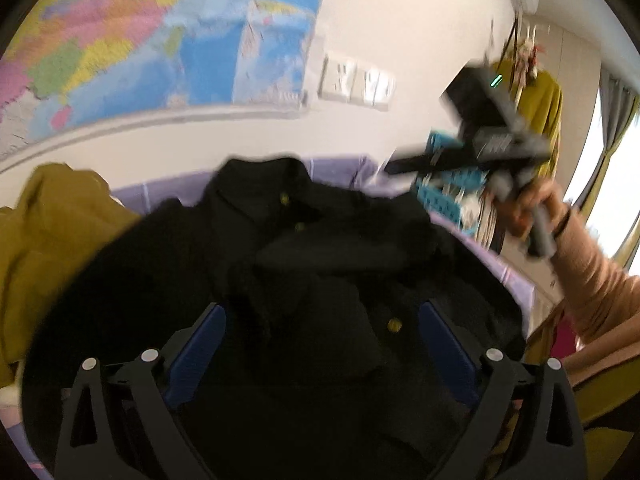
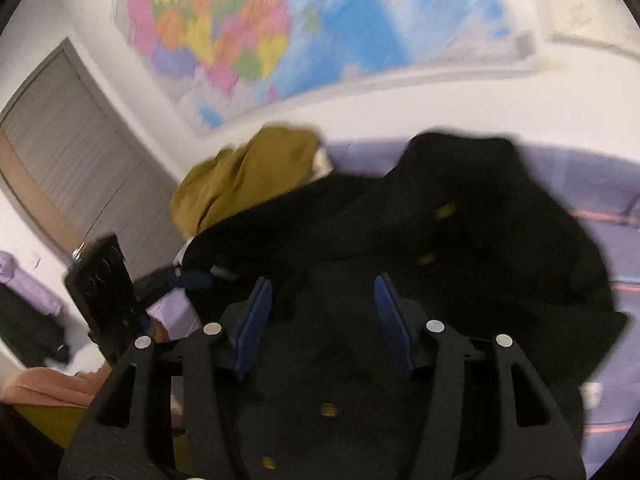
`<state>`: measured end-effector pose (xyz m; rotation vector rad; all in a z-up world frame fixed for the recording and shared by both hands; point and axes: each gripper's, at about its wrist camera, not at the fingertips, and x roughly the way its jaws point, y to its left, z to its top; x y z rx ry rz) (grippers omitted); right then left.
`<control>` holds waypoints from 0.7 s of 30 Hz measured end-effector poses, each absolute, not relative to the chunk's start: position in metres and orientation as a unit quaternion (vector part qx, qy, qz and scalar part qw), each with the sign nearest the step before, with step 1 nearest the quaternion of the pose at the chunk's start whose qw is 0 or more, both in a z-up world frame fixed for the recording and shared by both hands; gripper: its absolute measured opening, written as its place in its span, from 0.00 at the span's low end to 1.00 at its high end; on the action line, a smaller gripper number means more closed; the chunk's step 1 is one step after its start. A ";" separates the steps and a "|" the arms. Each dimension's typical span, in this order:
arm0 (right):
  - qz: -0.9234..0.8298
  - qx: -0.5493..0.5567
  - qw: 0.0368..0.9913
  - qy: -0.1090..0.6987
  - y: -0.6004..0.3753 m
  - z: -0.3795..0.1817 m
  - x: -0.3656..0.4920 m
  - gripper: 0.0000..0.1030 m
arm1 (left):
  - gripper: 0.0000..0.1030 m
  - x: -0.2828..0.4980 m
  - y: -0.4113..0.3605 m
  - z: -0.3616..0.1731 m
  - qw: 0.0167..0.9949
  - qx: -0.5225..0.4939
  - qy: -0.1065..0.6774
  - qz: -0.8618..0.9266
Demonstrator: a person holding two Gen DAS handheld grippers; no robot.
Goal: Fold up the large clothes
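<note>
Fingers of both grippers (image 1: 320, 332) (image 2: 324, 312) stand apart above black coat (image 1: 304, 248).

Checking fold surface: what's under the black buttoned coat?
Under the black buttoned coat lies a lilac striped bed sheet; a mustard garment pokes out beside it. Anything beneath the coat's middle is covered.

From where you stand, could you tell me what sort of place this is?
Probably a bedroom: a black coat lies on a lilac-sheeted bed, a map hangs on the wall, and curtains frame a window.
</note>
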<state>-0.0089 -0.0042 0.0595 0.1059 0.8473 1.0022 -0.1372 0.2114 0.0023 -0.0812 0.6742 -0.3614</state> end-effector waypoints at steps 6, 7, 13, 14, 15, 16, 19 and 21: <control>0.286 0.083 0.877 0.377 -0.129 0.044 0.011 0.64 | 0.88 -0.084 0.193 -0.044 0.893 -0.018 0.426 -0.145; 0.274 0.092 0.875 0.388 -0.137 0.035 0.017 0.64 | 0.78 -0.077 0.193 -0.050 0.887 -0.019 0.440 -0.138; 0.302 0.132 0.820 0.468 -0.146 -0.040 0.038 0.71 | 0.18 -0.061 0.209 -0.047 0.890 -0.023 0.444 -0.105; 0.316 0.139 0.814 0.467 -0.147 -0.041 0.037 0.74 | 0.18 -0.063 0.216 -0.042 0.893 -0.024 0.438 -0.098; 0.330 0.145 0.809 0.464 -0.146 -0.043 0.040 0.75 | 0.18 -0.065 0.221 -0.035 0.898 -0.018 0.431 -0.088; 0.341 0.149 0.805 0.462 -0.141 -0.044 0.042 0.76 | 0.18 -0.067 0.224 -0.031 0.901 -0.012 0.426 -0.081; 0.362 0.142 0.788 0.477 -0.120 -0.052 0.055 0.20 | 0.18 -0.073 0.235 -0.022 0.905 0.003 0.420 -0.069; 0.362 0.132 0.788 0.481 -0.117 -0.048 0.061 0.11 | 0.20 -0.073 0.236 -0.020 0.906 0.021 0.418 -0.062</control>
